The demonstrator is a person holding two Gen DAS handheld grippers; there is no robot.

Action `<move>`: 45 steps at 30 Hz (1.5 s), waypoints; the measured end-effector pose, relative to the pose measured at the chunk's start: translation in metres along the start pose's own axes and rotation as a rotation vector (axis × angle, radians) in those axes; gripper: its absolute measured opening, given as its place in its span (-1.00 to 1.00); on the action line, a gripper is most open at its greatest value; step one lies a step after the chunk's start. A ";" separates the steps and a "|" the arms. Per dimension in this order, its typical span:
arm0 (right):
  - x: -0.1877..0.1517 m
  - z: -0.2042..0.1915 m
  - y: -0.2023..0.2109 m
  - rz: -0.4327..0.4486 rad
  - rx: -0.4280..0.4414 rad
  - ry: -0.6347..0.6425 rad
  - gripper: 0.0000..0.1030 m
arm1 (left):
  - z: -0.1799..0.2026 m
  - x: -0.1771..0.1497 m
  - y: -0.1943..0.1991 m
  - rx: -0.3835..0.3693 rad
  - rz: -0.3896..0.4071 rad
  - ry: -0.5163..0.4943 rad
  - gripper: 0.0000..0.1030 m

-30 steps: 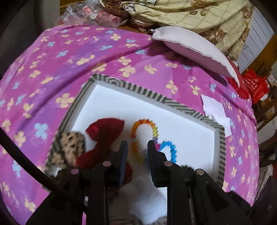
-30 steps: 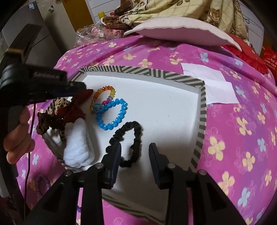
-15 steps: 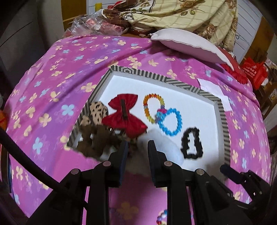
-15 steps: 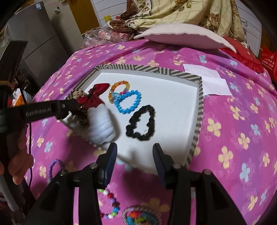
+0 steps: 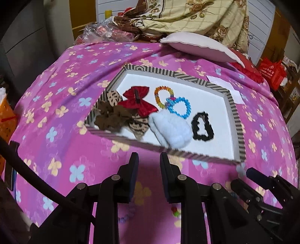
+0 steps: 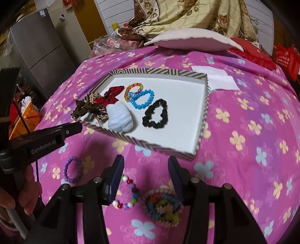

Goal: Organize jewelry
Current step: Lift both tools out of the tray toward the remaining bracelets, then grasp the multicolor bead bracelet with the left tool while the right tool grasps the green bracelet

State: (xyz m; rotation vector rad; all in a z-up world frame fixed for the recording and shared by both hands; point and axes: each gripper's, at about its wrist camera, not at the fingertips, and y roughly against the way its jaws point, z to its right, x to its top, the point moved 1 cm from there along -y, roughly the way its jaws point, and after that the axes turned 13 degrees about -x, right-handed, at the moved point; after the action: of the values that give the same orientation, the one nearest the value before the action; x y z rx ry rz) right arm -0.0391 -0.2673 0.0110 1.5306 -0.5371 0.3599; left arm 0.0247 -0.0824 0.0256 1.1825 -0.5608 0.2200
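A striped tray (image 6: pixel 204 105) (image 5: pixel 236 120) on the pink bed holds a red bow (image 6: pixel 110 94), leopard and brown scrunchies (image 6: pixel 88 107), a white fluffy scrunchie (image 6: pixel 120 117), a rainbow bead bracelet (image 6: pixel 132 90), a blue bead bracelet (image 6: pixel 143 99) and a black scrunchie (image 6: pixel 156 114). In front of the tray lie a purple bracelet (image 6: pixel 72 169), a multicolour bead bracelet (image 6: pixel 129 194) and a knitted multicolour scrunchie (image 6: pixel 162 206). My right gripper (image 6: pixel 146 170) is open and empty above these. My left gripper (image 5: pixel 149 167) is open and empty before the tray's near edge.
A pink pillow (image 6: pixel 193 40) and a floral quilt (image 6: pixel 187 15) lie at the back. A white paper (image 6: pixel 219 79) lies right of the tray. A red bag (image 5: pixel 272 72) stands at the right, an orange box (image 6: pixel 25 116) at the left.
Both grippers have pulled back from the tray toward the bed's near edge. The right gripper has opened wider. The loose bracelets before the tray have come into view.
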 end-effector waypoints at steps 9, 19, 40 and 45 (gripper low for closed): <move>-0.021 0.005 0.020 0.013 -0.015 -0.004 -0.01 | 0.008 -0.029 0.015 0.005 0.021 -0.010 -0.17; -0.044 0.014 0.033 0.013 -0.041 0.000 -0.01 | 0.018 -0.055 0.019 -0.005 0.016 -0.020 -0.17; -0.090 0.080 0.031 -0.048 -0.093 -0.100 0.00 | 0.009 -0.065 0.009 -0.016 -0.023 0.018 -0.17; -0.084 0.067 0.024 -0.043 -0.046 -0.065 -0.01 | 0.008 -0.066 0.006 -0.014 -0.034 0.029 -0.17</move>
State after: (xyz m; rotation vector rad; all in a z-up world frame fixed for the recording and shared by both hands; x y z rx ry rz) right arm -0.1291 -0.3246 -0.0162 1.5113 -0.5584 0.2639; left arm -0.0359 -0.0790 -0.0022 1.1724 -0.5154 0.2036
